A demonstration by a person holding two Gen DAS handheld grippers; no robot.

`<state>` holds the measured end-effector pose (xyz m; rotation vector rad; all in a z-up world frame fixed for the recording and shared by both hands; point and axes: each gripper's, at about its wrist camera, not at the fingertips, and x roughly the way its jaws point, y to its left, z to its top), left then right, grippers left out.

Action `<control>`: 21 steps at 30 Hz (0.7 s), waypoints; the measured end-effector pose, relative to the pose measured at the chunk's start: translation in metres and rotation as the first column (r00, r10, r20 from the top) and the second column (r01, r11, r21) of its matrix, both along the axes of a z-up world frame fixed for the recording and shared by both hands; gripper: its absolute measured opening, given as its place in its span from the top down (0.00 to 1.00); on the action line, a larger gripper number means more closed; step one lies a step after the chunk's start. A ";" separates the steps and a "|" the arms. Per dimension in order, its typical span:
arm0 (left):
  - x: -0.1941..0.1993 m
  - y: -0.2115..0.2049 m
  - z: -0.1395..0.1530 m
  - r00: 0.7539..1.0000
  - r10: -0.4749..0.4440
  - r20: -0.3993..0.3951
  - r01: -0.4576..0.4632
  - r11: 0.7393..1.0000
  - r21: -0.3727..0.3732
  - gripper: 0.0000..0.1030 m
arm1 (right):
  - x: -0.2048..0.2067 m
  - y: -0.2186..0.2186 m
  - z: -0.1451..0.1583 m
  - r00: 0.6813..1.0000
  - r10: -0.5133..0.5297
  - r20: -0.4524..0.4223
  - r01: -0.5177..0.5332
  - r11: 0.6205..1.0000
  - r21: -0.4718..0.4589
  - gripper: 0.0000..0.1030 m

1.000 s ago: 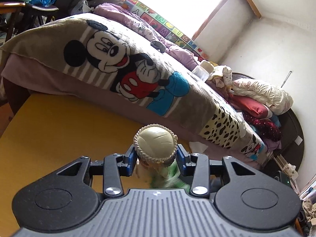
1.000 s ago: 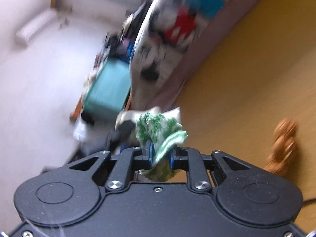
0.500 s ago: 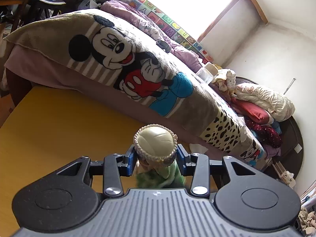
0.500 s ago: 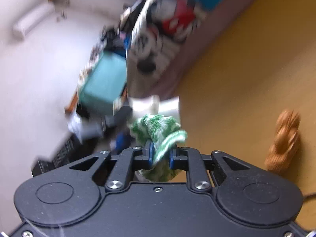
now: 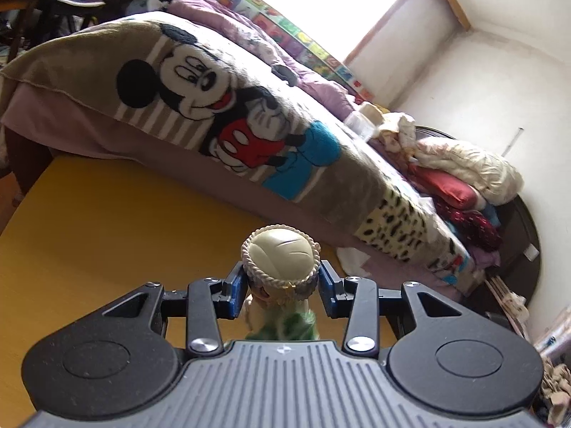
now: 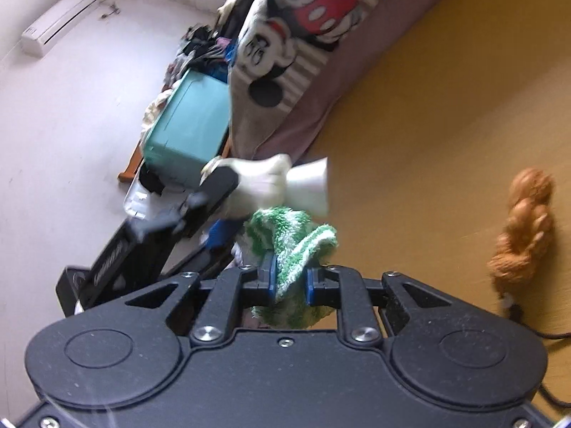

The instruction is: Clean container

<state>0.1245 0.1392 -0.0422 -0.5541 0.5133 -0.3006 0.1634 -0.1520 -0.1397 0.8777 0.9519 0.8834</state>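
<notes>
The left tool point(image 5: 280, 287) is pinching a small cream container point(image 5: 280, 262) between its two blue pads point(image 5: 233, 290). The round end of the container, with a rope-like rim, faces the camera. The pads press on both sides of it, so the tool is only partly closed, as wide as the container. The container is up in the air above the yellow surface point(image 5: 107, 221), near the edge that runs along the bed point(image 5: 221, 132).

The right tool point(image 6: 288, 281) is squeezed nearly together on a green and white striped cloth point(image 6: 292, 235). The fluffy cloth bunches up past the pads and a bit hangs down behind them. From this side the container point(image 6: 308, 187) looks like a pale cup shape sticking out of the left tool point(image 6: 214, 207), and the cloth sits just below it. I cannot tell if the cloth is touching it.

The lower part of the container is hidden in the left view by the tool body, and some green shows there, blurry. A brown fuzzy toy point(image 6: 523, 228) lies near the right edge of the surface, blurred, so its shape is hard to make out. The person holding the tools cannot be seen
</notes>
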 end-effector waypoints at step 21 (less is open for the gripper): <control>-0.057 -0.038 0.018 0.866 -0.475 0.155 0.411 0.853 0.321 0.62 | 0.015 -0.056 0.021 0.959 0.275 0.067 -0.262 0.952 -0.160 0.85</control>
